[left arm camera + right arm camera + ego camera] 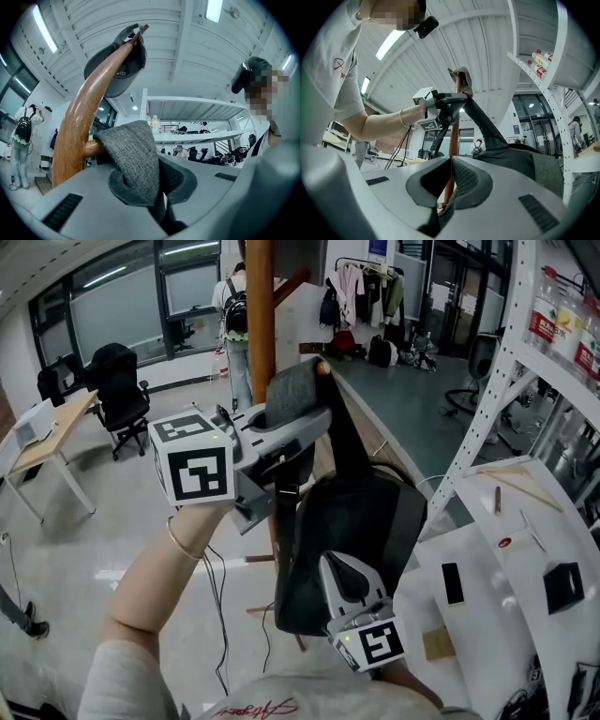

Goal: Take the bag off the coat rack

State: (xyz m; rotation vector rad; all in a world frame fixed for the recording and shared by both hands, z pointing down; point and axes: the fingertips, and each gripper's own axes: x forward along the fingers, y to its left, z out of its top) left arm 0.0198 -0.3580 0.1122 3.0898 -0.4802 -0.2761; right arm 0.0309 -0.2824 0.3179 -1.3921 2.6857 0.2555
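The left gripper (152, 185) has no room between its fingers: the grey bag strap (131, 154) fills it. Left of those fingers rises the curved wooden peg (77, 136), bearing a dark item (117, 65) at its tip; right of them is open. Ahead of the right gripper (451, 183) fingers stands the rack pole (452, 136). The bag (511, 159) blocks their right, with the shelf frame (555, 93) beyond.

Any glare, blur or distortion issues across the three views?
Left gripper view: heavy fisheye, black corners, ceiling light clipped, bag strap sharp. Right gripper view: same fisheye, light strip blown out. Head view: mostly sharp, shelf upright slightly bowed, faint glare on floor.
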